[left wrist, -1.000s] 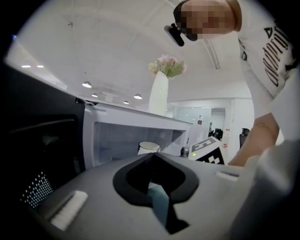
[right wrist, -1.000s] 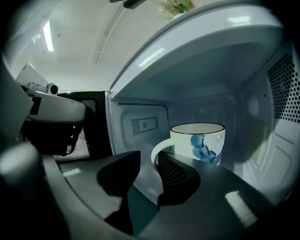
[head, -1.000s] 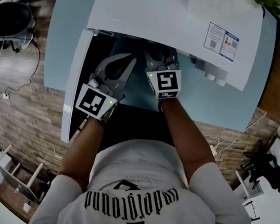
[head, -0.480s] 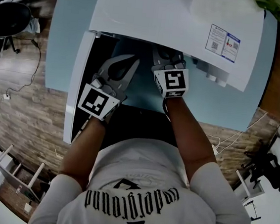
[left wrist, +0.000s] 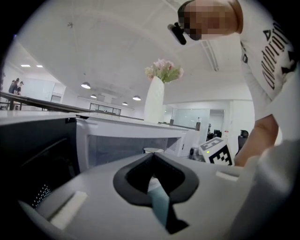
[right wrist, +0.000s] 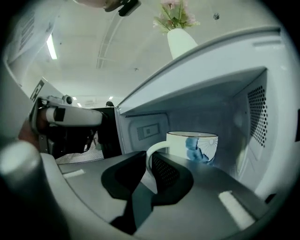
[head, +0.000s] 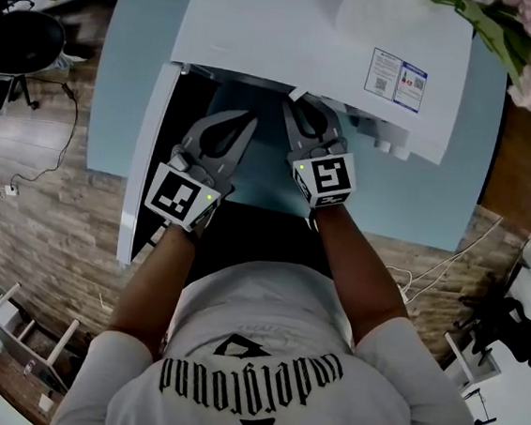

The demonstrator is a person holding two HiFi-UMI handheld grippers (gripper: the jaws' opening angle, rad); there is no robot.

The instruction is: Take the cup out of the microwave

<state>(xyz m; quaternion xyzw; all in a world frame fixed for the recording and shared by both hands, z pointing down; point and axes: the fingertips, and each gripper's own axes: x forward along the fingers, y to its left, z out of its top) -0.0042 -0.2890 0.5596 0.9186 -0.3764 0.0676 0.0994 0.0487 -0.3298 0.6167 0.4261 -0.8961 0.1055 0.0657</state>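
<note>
Holding: right gripper, whose jaws have just been closing, pinches the cup's handle.
Cup: white with a blue picture, inside the microwave.
Left gripper: jaws together, nothing in them, by the microwave's door.
Table: light blue, under the microwave.
Flowers: on top of the microwave.

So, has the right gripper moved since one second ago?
Yes. Against the microwave, the right gripper has drawn back toward the person; more of it shows outside. Its tongs have just been closing, with the cup handle between them.
</note>
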